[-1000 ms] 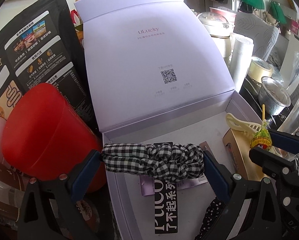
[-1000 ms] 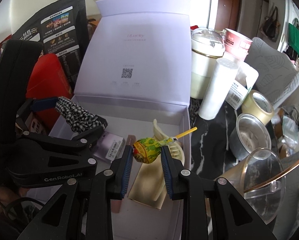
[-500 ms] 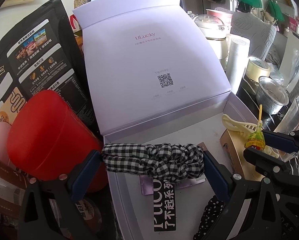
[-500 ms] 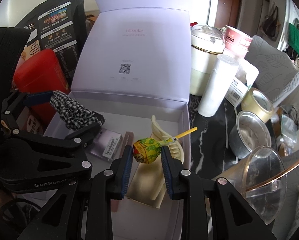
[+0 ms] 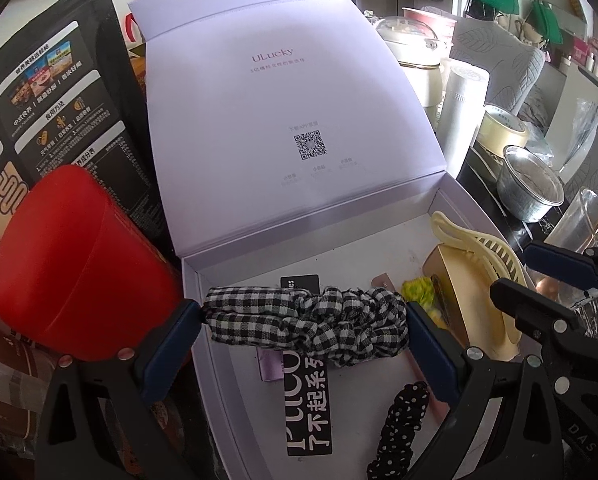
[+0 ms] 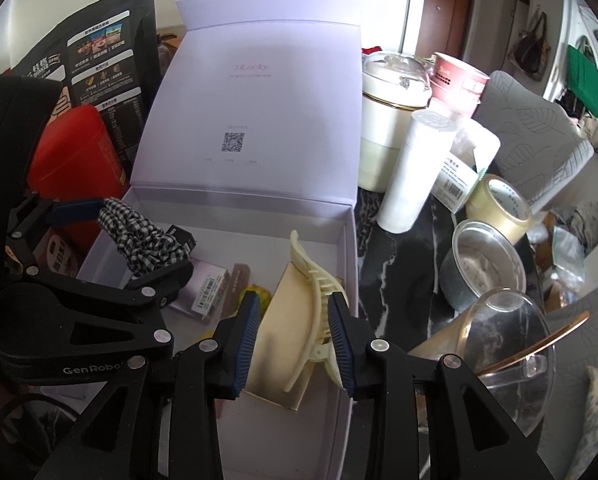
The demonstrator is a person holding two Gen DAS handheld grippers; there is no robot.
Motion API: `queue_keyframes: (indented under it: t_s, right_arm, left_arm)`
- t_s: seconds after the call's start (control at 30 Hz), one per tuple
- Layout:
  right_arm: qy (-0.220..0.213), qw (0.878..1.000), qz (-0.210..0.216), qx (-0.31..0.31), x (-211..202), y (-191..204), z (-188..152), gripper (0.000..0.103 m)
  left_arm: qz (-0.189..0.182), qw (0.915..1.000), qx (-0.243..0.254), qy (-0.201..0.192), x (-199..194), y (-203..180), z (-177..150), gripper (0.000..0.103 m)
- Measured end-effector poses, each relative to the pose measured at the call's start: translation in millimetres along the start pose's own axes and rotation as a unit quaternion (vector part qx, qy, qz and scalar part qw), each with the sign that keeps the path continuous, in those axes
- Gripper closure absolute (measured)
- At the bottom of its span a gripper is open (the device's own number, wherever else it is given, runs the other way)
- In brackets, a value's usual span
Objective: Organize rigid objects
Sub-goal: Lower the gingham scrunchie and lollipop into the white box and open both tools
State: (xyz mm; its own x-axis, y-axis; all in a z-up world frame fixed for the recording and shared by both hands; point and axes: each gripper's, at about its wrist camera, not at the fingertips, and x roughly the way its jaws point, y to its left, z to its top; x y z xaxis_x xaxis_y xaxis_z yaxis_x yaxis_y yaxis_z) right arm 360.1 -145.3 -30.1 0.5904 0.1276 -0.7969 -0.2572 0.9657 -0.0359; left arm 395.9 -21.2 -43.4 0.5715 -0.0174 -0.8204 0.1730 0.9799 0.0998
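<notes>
We held the checked scrunchie [image 5: 307, 322] stretched in our left gripper [image 5: 304, 336] over the box [image 5: 215, 364], our right gripper [image 6: 293, 326] opening, pads clear of the lollipop [image 6: 259, 294]

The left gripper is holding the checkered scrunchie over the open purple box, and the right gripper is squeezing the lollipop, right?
Not quite. The right gripper is not squeezing the lollipop: its jaws are opening, and the candy lies in the open purple box beside the left finger, as the right wrist view shows. The left gripper does hold the checkered scrunchie over the box.
</notes>
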Motion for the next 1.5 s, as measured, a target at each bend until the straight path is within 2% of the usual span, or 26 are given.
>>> queue_keyframes:
  t_s: [0.37,0.6,0.87,0.97,1.03,1.13,1.23,1.4,1.5]
  right_arm:
    - [-0.002,1.000,-0.003,0.008,-11,-3,-4,0.068]
    - [-0.017,1.000,-0.009,0.011,-30,-4,-7,0.066]
    - [-0.029,0.999,-0.018,0.012,-53,-5,-13,0.065]
    - [-0.035,0.999,-0.020,0.014,-61,-6,-15,0.065]
    - [-0.041,0.999,-0.021,0.015,-68,-7,-17,0.065]
    - [-0.047,0.999,-0.021,0.017,-75,-8,-19,0.064]
    - [-0.050,0.998,-0.020,0.019,-80,-9,-23,0.064]
    - [-0.053,0.998,-0.020,0.020,-86,-10,-29,0.064]
    - [-0.052,0.998,-0.022,0.022,-88,-11,-31,0.064]
  left_arm:
    - [0.001,0.9999,-0.012,0.003,-10,2,-2,0.002]
    - [-0.007,0.9997,-0.015,-0.017,-29,1,0,0.002]
    - [-0.028,0.9992,-0.027,-0.008,-36,1,1,0.002]
    - [-0.025,0.9988,-0.042,-0.005,-41,3,0,0.002]
    - [-0.047,0.9977,-0.045,-0.019,-50,4,-2,0.002]
    - [-0.061,0.9961,-0.047,-0.042,-61,6,-4,0.002]
    - [-0.076,0.9945,-0.052,-0.050,-66,8,-4,0.002]
    - [-0.061,0.9961,-0.038,-0.051,-70,1,-9,0.000]
    - [-0.069,0.9960,-0.033,-0.044,-69,-1,-11,0.000]
